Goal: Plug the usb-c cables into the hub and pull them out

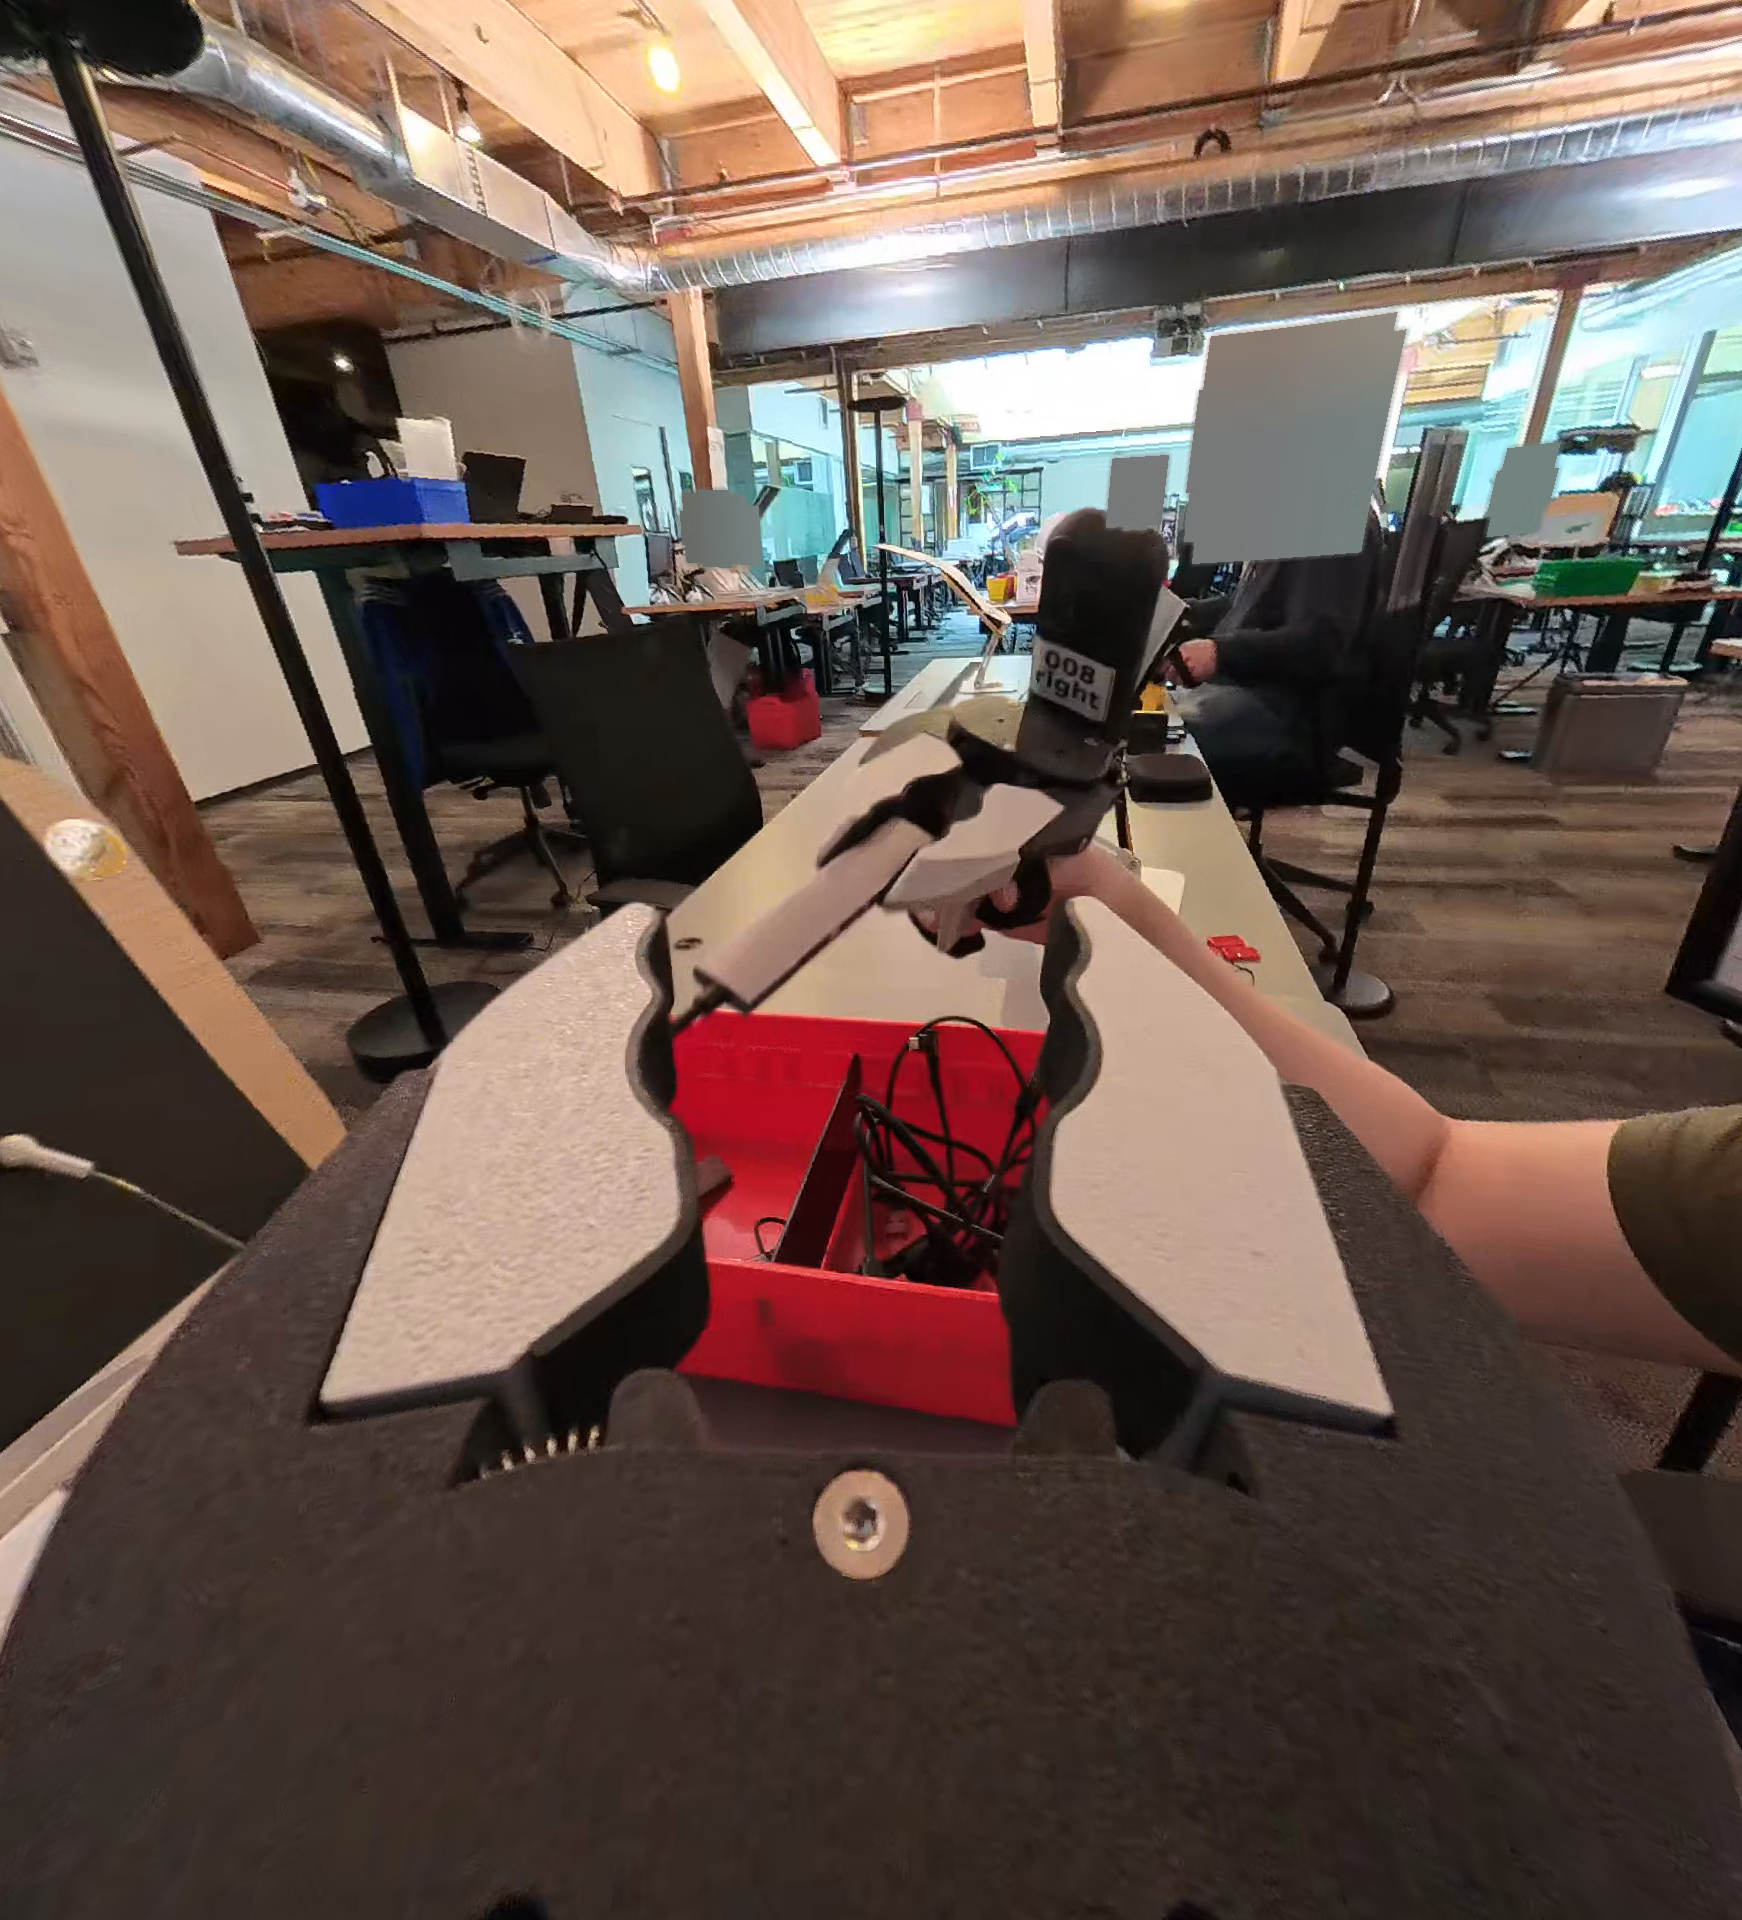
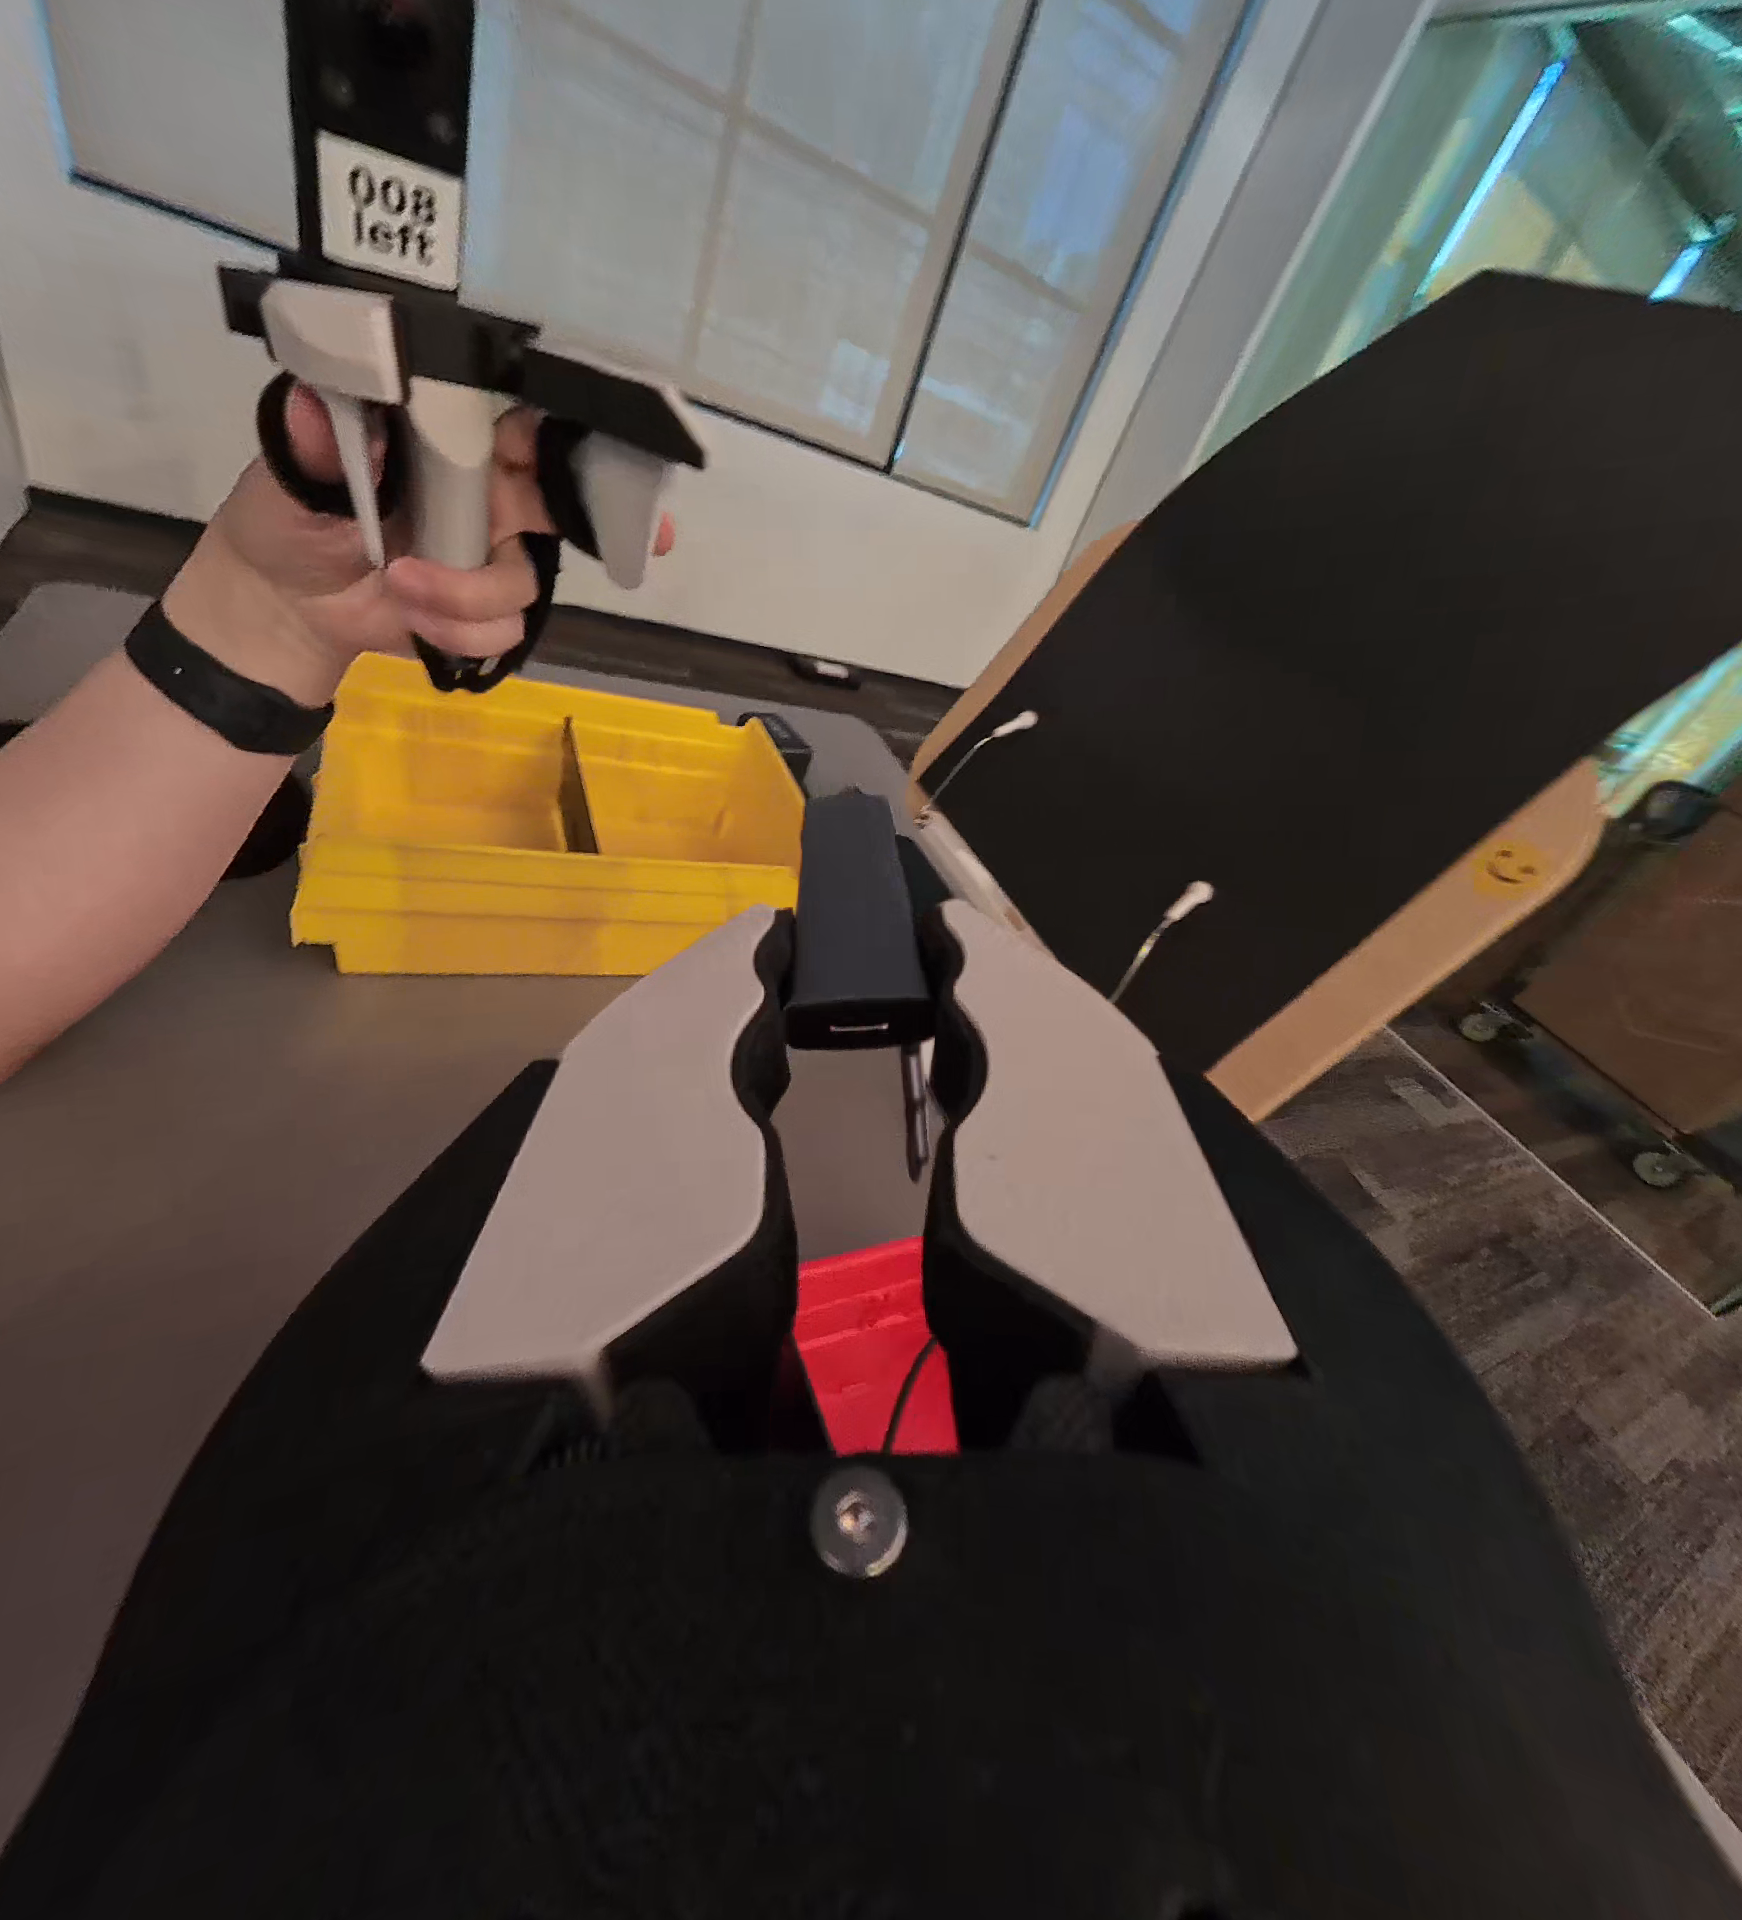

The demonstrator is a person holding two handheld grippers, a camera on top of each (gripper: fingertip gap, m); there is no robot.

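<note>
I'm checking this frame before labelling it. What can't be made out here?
- Left wrist view: the cables in the red bin are tangled; their number is unclear, and the left gripper fingers hide the bin's sides.
- Left wrist view: what the right gripper holds is too small to see.
- Right wrist view: the hub is clamped; its far end and other ports are hidden.

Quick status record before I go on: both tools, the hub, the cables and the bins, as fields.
left tool: open, empty, held above the red bin
right tool: shut on the hub
hub: dark, lifted off the table, one end port faces the camera
cables: black tangle in the red bin's right compartment
red bin: divided, left compartment nearly empty
yellow bin: on the table, looks empty
</note>
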